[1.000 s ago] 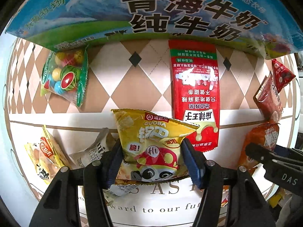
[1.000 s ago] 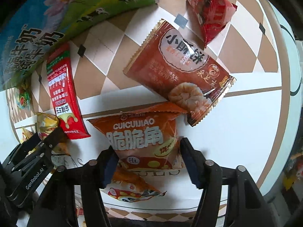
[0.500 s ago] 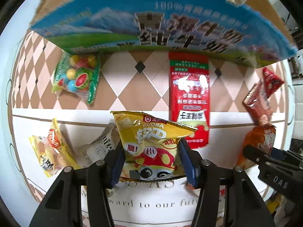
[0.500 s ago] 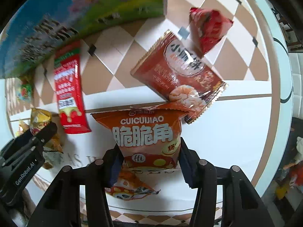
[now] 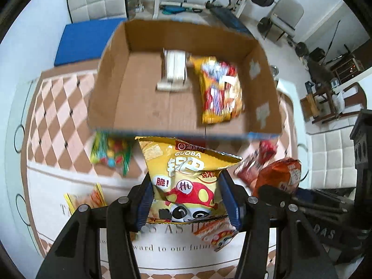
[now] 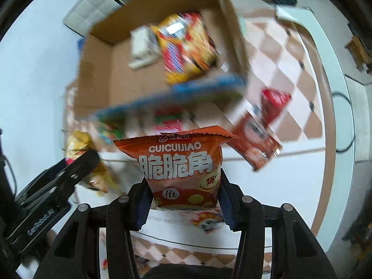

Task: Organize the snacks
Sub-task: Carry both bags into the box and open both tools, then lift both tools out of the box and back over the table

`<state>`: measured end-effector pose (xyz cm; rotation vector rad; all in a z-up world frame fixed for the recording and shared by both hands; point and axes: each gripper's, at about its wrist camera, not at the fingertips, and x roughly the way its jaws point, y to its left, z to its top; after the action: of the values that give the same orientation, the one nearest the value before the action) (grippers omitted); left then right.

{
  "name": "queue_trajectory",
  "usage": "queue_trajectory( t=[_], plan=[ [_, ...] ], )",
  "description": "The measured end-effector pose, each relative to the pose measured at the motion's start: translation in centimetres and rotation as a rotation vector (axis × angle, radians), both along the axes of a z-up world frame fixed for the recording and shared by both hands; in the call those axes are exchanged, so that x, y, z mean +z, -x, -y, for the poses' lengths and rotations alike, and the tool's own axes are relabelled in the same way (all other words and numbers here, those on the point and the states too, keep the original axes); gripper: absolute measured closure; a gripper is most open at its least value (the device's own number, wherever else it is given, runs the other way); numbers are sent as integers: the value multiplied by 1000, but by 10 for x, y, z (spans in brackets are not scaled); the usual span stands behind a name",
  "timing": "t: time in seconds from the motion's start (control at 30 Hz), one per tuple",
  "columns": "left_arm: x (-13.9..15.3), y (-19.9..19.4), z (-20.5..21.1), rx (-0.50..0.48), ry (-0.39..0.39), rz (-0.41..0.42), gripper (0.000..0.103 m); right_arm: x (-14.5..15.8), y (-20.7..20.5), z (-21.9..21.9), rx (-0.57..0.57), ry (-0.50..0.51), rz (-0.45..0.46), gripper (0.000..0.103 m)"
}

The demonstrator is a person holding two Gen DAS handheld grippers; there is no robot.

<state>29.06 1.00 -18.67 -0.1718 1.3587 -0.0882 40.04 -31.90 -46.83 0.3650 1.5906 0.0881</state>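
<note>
My left gripper (image 5: pixel 186 200) is clamped on the yellow bag (image 5: pixel 186 179), with both pads pressing its lower sides, and the bag stands upright above the table (image 5: pixel 46 197). My right gripper (image 6: pixel 184 198) is clamped on the orange bag (image 6: pixel 183 167) in the same way. In front of both I see the open carton (image 5: pixel 111 88), a little blurred. Inside it lie a yellow-red packet (image 5: pixel 219 90) near the right wall and a white pack (image 5: pixel 173 72) at the back. On the checkered cloth (image 5: pixel 60 107) just before the carton lie a candy bag (image 5: pixel 109 154) and two red packets (image 6: pixel 258 137), apart from my grippers.
</note>
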Motion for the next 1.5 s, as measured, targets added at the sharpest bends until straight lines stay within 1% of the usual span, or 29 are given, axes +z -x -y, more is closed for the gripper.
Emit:
queue_trajectory(
  t=[0.03, 0.1, 0.23, 0.3, 0.37, 0.53, 0.6, 0.67, 0.73, 0.77, 0.8, 0.83, 0.87, 0.9, 1.03, 1.07, 1.2, 1.4, 1.5],
  plan=[
    [-3, -13, 0, -1, 0, 2, 52, 14, -11, 6, 4, -8, 15, 50],
    [0, -31, -9, 3, 5, -1, 52, 28, -36, 0, 7, -23, 37, 50],
    [-10, -83, -26, 18, -4, -36, 51, 36, -80, -12, -1, -32, 51, 50],
    [-20, -111, -35, 27, -13, -67, 51, 29, -105, -19, -7, -33, 39, 50],
    [-28, -128, -43, 35, -18, -93, 51, 23, -119, -26, -14, -31, 28, 50],
    [-61, -166, -56, 42, -24, -183, 51, -14, -150, -42, -20, -29, -29, 50],
    [-73, -171, -57, 32, -20, -217, 51, -28, -158, -48, -16, -25, -47, 50],
    [-88, -173, -58, 31, -6, -275, 50, -40, -165, -51, -24, -33, -68, 50],
    [-97, -174, -58, 36, 9, -298, 50, -55, -173, -54, -26, -48, -106, 48],
    [-101, -173, -58, 31, 3, -298, 48, -62, -176, -55, -16, -45, -125, 47],
    [-104, -172, -57, 27, -6, -300, 44, -70, -178, -57, -3, -38, -140, 34],
    [-106, -172, -57, 26, -8, -305, 29, -74, -179, -58, 7, -26, -147, 15],
    [-109, -172, -59, 28, -5, -314, 17, -76, -181, -58, 15, -9, -151, 9],
    [-111, -171, -60, 30, -3, -316, 16, -80, -181, -58, 27, 15, -154, 8],
    [-113, -168, -66, 35, -3, -308, 15, -85, -182, -56, 37, 47, -162, 8],
    [-112, -167, -67, 35, -6, -308, 15, -85, -182, -55, 63, 75, -198, 8],
    [-103, -161, -70, 30, -8, -275, 15, -81, -180, -52, 84, 123, -181, 8],
    [-82, -142, -61, -1, -20, -205, 15, -55, -166, -52, 130, 204, -91, 5],
    [-67, -127, -61, 0, -20, -146, 15, -38, -154, -48, 130, 238, -34, 5]
  ],
)
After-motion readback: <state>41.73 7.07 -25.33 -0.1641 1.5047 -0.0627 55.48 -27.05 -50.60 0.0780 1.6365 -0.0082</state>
